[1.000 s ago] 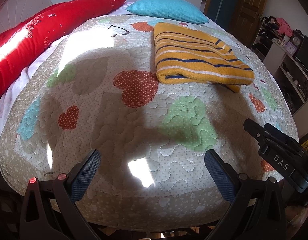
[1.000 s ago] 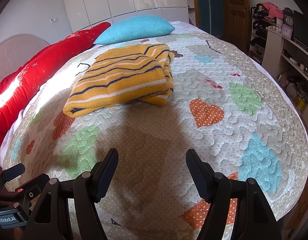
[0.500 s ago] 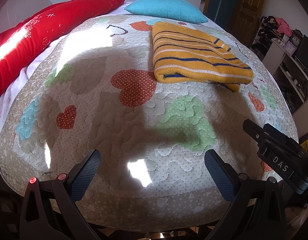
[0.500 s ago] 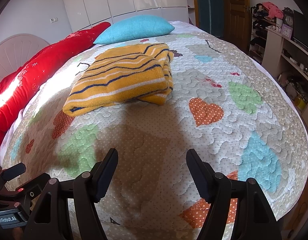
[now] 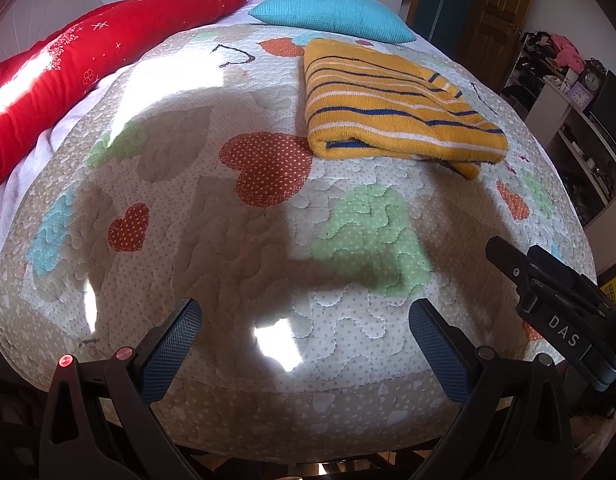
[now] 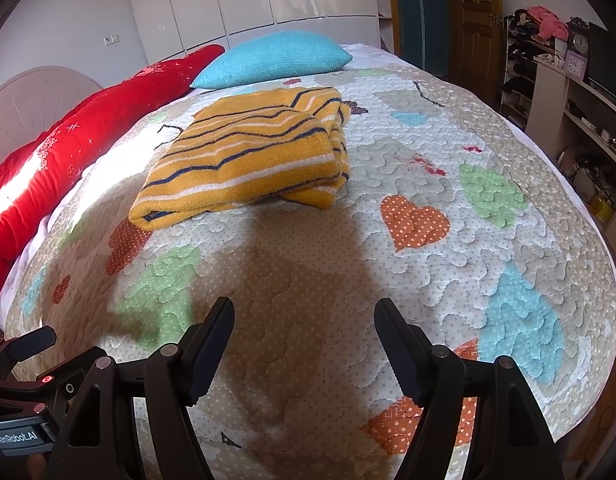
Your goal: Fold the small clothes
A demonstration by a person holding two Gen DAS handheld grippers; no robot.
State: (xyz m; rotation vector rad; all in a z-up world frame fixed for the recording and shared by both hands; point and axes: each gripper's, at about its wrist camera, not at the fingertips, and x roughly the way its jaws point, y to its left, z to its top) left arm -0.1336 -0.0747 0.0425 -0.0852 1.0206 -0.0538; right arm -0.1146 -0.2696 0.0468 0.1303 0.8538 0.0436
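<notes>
**Both grippers empty, backed off from folded sweater**

Task item: mustard-yellow knit sweater w/ navy + white stripes [image 6: 244,156], lying folded into a thick rectangle on the quilted bedspread w/ coloured heart patches [image 6: 447,264]. It sits toward the far half of the bed, near the turquoise textured pillow [image 6: 274,58] but apart from it. One corner pokes out from under the near right edge, so the fold isn't perfectly square.

Left gripper [image 5: 304,344]: blue-padded jaws wide apart, nothing btwn them, only quilt below. It hangs near the bed's front edge, well apart from the sweater.

Right gripper [image 6: 304,344]: black jaws also spread wide, empty, aimed at the sweater from the near side.

Why so: prob. the fold is done, or nearly. Both tools released and sit clear so cloth isn't dragged. Sweater placed mid-bed, away from the long red bolster cushion [image 5: 88,56] on the left, w/ bare quilt around it for working.

Remaining, if anything: tuck that stray corner.
</notes>
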